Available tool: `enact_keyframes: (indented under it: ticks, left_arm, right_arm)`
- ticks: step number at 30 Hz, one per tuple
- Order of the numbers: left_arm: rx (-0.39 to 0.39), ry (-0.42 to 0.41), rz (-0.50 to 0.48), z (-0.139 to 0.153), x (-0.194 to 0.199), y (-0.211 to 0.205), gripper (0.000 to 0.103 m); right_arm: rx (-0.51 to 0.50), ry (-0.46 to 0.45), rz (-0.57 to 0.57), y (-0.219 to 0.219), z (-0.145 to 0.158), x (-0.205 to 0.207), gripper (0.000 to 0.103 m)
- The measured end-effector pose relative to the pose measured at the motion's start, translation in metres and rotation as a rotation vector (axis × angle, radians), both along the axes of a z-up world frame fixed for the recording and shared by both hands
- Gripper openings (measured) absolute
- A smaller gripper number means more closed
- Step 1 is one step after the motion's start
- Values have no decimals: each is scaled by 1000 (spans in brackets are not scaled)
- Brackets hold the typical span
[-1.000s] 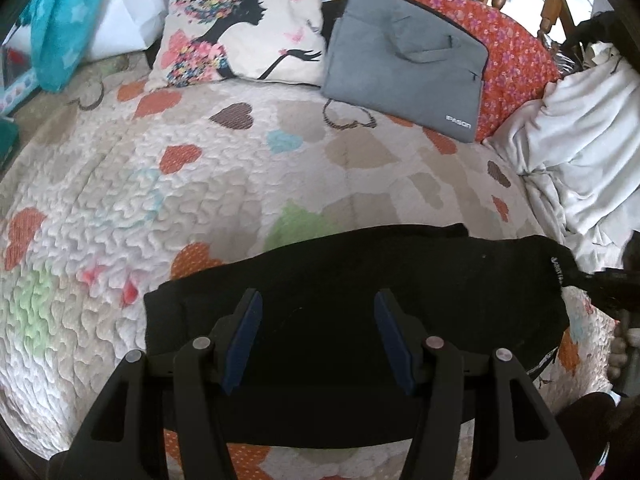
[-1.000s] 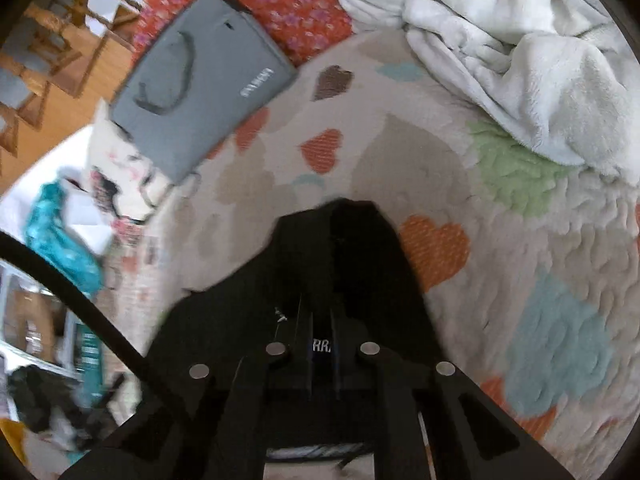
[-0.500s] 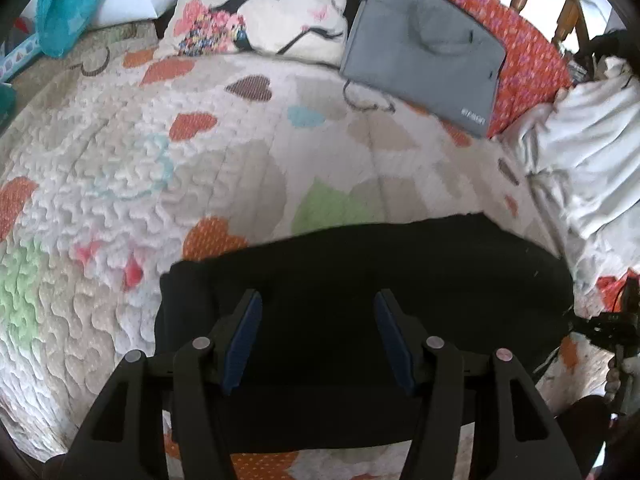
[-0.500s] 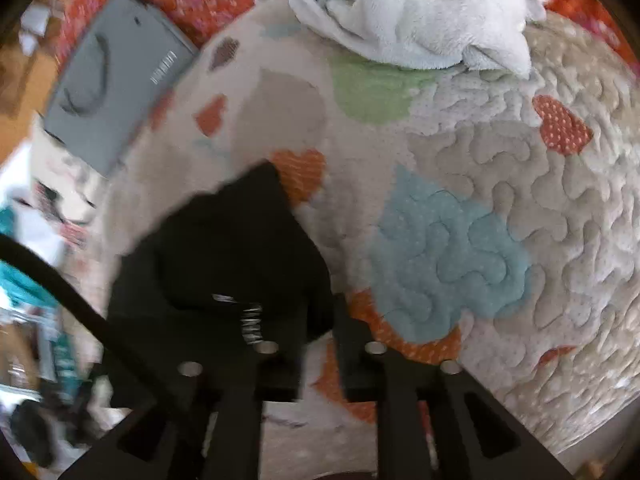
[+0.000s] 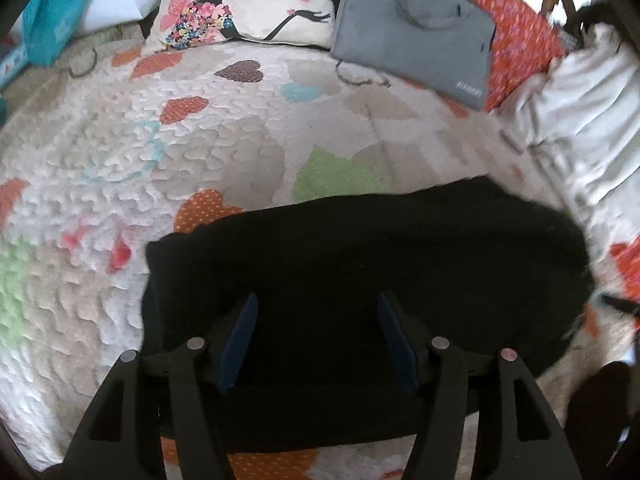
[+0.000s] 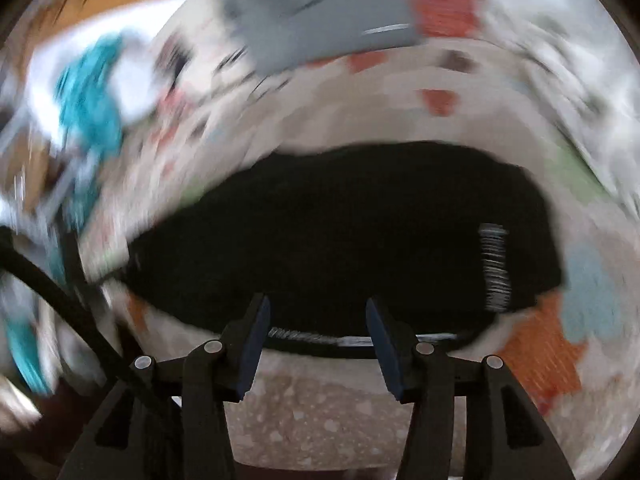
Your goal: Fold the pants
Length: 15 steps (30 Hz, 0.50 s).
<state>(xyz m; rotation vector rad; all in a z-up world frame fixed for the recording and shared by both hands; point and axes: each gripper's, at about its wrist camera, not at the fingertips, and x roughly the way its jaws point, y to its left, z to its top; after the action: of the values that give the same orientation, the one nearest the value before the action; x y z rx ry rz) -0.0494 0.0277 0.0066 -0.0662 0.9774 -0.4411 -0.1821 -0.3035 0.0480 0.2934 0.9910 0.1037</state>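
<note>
We record two claws, one per view. The left claw [image 5: 316,300] stands spread, its two blue-padded fingers [image 5: 239,342] hanging over the black pants [image 5: 360,264] with nothing pinched between them; its jaws have just widened a little. The right claw [image 6: 316,304] is likewise spread, its jaws having just been opening, and nothing lies between its two fingers [image 6: 252,348]; they sit at the near hem of the pants [image 6: 340,232], and we cannot tell through the motion blur whether they touch the cloth.

We count one pair of pants, lying as a single folded dark slab on the heart-patterned quilt [image 5: 160,152] of the bed, near its front edge. A white printed stripe [image 6: 495,266] shows at the slab's right end in the right wrist view.

Beyond the pants, at the head of the bed, we note one pillow [image 5: 248,0] printed with a silhouette figure, one grey laptop sleeve [image 5: 412,28] leaning on one red floral cushion [image 5: 520,36], one crumpled white blanket [image 5: 580,112] at the right, and one teal cloth [image 5: 48,12] at the far left.
</note>
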Motion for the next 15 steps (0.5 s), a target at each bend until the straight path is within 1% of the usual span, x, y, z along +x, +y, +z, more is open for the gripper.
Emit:
enact_keyframes:
  ticks: [2,4,7,9,10,11,12,13,14,15]
  left_arm:
    - [-55,-4,7,5,-2,6,62]
    - [-65,-16,33,8,-3,13,62]
    - [-88,-4,67,9,-2,22,62]
    - [-99,-2,77,10,-2,24,62]
    - [-92,-8,84,11,-2,25,62]
    - [-91,-9,85,11,-2,26,62]
    - [-93,-8,86,11,-2,26,62]
    - [-93,-8,88,11,-2,26,62]
    - [-92,-10,89,11,-3,26,62]
    - [-93,-11,89,11,-3,26,62]
  right_arm:
    - [-79,-13,91,25,-6,3,55]
    - [-184,-16,183,55,-15,14,55]
    - [-317,-15,309,88,-30,31,55]
    - [-387,-19,366,103,-39,38,55]
    - [-420,-27,386,109,-41,40,55]
    - [-443,-31,397,112,-44,42,48]
    - [-443,-22,403,113,-46,46,38]
    - [-411,-6,398,112,-45,51,14]
    - [-370,8,379,108,-43,54,10]
    - [-334,10,360,104,-39,56,9]
